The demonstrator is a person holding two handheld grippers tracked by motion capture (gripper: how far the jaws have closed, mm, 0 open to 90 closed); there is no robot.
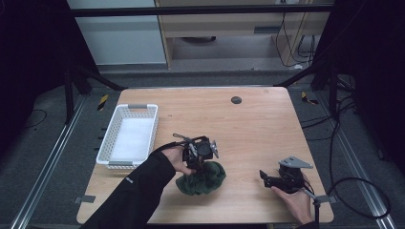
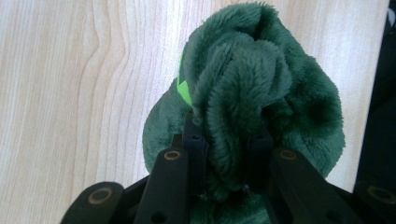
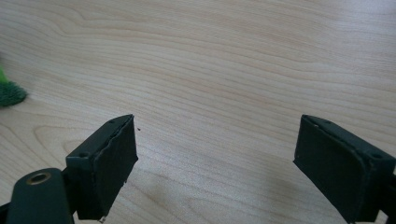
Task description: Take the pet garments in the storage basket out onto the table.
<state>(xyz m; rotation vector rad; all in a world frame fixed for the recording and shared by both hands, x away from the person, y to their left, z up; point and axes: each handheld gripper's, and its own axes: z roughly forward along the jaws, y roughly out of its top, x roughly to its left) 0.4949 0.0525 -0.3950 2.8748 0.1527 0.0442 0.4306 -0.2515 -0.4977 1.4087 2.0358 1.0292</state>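
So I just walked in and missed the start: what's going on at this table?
A person is working with a tool in each hand. The left tool is shut on a fold of a dark green fleece cloth, bunched on the wooden table. The right tool rests open over bare wood, apart from the cloth. A white basket sits at the left edge.

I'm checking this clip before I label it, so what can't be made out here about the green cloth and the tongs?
- Green fleece cloth: its near part hidden behind the left tongs in the left gripper view; its type can't be told.
- High view: left tongs' grip point covered by the gripper body.
- Right gripper view: cloth cut off by the left edge, beyond the right tongs.
- White basket: contents too small.
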